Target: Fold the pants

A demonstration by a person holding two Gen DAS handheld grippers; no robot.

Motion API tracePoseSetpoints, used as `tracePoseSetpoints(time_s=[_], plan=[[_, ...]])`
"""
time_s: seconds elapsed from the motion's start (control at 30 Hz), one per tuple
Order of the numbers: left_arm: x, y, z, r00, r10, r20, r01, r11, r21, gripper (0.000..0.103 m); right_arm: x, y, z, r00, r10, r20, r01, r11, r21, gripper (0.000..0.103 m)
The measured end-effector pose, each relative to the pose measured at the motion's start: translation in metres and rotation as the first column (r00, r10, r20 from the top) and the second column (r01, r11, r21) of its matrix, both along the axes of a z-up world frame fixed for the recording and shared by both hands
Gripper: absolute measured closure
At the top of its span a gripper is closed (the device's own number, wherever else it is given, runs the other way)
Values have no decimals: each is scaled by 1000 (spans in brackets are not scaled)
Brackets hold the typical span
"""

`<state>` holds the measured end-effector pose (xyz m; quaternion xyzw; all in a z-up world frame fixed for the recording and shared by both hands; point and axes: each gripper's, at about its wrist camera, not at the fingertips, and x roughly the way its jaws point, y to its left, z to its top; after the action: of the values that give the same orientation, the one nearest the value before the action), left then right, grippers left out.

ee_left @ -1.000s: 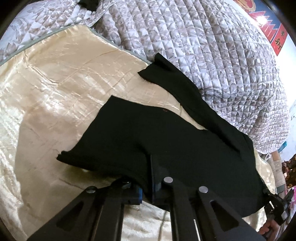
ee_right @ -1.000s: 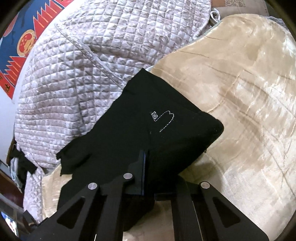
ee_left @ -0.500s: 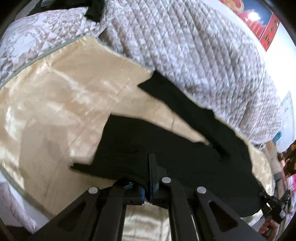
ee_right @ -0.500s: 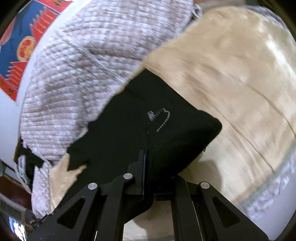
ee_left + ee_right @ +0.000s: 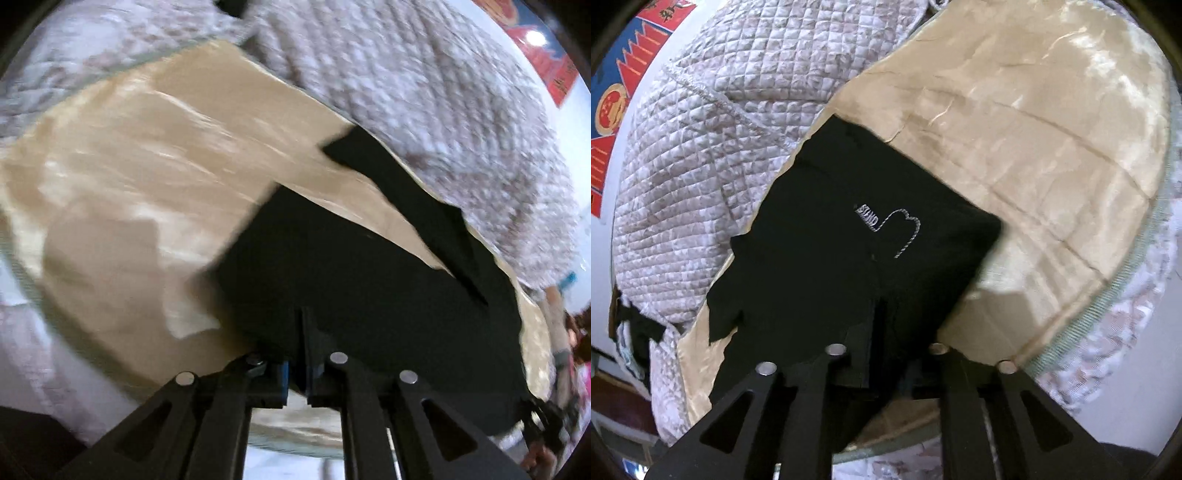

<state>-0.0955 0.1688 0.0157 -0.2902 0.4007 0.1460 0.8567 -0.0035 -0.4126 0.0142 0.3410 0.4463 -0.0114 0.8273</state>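
The black pants (image 5: 354, 280) hang above a shiny beige satin sheet (image 5: 147, 177). My left gripper (image 5: 301, 332) is shut on the near edge of the pants. A second leg (image 5: 417, 199) trails toward the quilt. In the right wrist view the pants (image 5: 849, 251) show a small white embroidered logo (image 5: 890, 229). My right gripper (image 5: 882, 321) is shut on their near edge, and the right corner (image 5: 986, 229) hangs free over the sheet (image 5: 1034, 147). The other gripper (image 5: 546, 432) and a hand show at the far right of the left wrist view.
A grey-white quilted blanket (image 5: 713, 147) is heaped behind the pants, also in the left wrist view (image 5: 443, 92). The sheet's green piped edge (image 5: 1123, 280) runs along the right. A red and blue poster (image 5: 617, 77) hangs on the wall. A dark cloth piece (image 5: 639, 325) lies at far left.
Both grippers have lifted and pulled the pants back toward me. More of the sheet's front edge and the bed's side now show. The left view is blurred by motion.
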Motion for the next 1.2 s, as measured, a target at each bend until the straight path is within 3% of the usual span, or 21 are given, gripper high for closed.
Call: tracePoseSetpoints(time_s=[0.13,0.27,0.37,0.43,0.47,0.53,0.57,0.63,0.7,0.77,0.87,1.0,1.13,1.2], plan=[[-15,13,16,996,83,6,-84,993,88,94,-23,-10,13,995,-94,24,95,991,-91,76],[-10,3,38,997,40,61,-48,989,142,94,-30,-9,35,989,-112,94,131,964,-231,76],[11,-19,50,994,-60,91,43,983,177,93,-20,12,50,988,-30,150,79,940,-333,71],[34,-39,50,982,-163,94,144,974,176,93,-11,29,54,983,61,175,8,929,-370,57],[45,-48,48,975,-204,91,186,967,174,93,-5,39,54,978,113,175,-34,916,-400,56],[62,-61,43,964,-256,75,239,954,182,93,4,60,52,965,205,161,-97,855,-509,56],[70,-65,40,962,-267,62,251,949,189,93,7,61,48,967,207,150,-102,851,-515,56],[84,-66,29,964,-266,32,255,948,192,93,14,46,28,987,148,62,-102,877,-470,56],[90,-60,17,968,-251,-6,248,953,177,93,11,22,10,1000,20,-16,-25,880,-475,56],[87,-54,8,971,-239,-26,240,958,157,93,-4,-1,8,995,-101,-24,79,887,-455,56],[87,-51,1,973,-229,-39,232,959,162,93,-24,-27,22,972,-229,53,228,870,-437,56],[93,-64,9,960,-278,-10,276,946,172,93,-8,6,41,990,-59,131,115,875,-471,56],[106,-73,13,947,-321,-9,315,923,221,87,27,63,34,975,202,90,-133,859,-495,56],[115,-65,5,955,-294,-47,296,928,227,81,41,79,20,967,252,44,-195,840,-507,56]])
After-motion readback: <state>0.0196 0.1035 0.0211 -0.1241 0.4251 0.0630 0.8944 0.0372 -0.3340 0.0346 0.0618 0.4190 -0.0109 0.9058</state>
